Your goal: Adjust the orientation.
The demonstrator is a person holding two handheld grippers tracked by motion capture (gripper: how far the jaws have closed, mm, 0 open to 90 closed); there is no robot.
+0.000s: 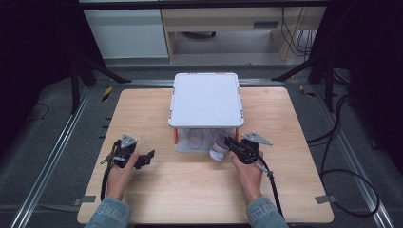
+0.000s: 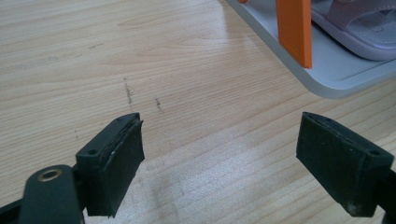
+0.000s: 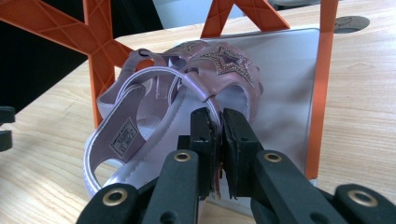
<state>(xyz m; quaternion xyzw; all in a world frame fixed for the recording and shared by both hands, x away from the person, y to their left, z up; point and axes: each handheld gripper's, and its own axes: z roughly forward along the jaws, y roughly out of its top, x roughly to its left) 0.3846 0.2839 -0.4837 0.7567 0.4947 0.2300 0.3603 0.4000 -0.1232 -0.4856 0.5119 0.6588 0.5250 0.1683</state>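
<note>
Two tongs: one in each of the person's hands, both low over the wooden worktop (image 1: 199,190)
Left tongs (image 1: 145,160): jaws spread wide with bare wood between them — nothing held; in the left gripper view (image 2: 219,163) the two black pads stand well apart
Left hand (image 1: 124,167): wrapped around the tool body, denim cuff at the near worktop edge
Right tongs (image 1: 229,143): jaws pressed together on a strap of the pink sandal (image 3: 187,102); in the right gripper view (image 3: 220,154) the thin strap edge is pinched between the two pads
Right hand (image 1: 247,168): behind the tool, cable trailing back toward the person
Pink sandal, high view (image 1: 217,148): at the tips of the right tongs, partly past the front edge of the rack's bottom shelf
Sandal details: star trim on the upper, a label on the insole, sole tilted up on its side
Second sandal (image 1: 195,140): pale shape farther in on the same shelf, left of the right tongs — too small to tell more
Rack (image 1: 206,99): white two-level shelf with orange posts, just ahead of both tongs, nearer the right pair
Orange post (image 2: 294,30): ahead and to the right of the left tongs, standing on the grey bottom shelf (image 2: 336,70)
</note>
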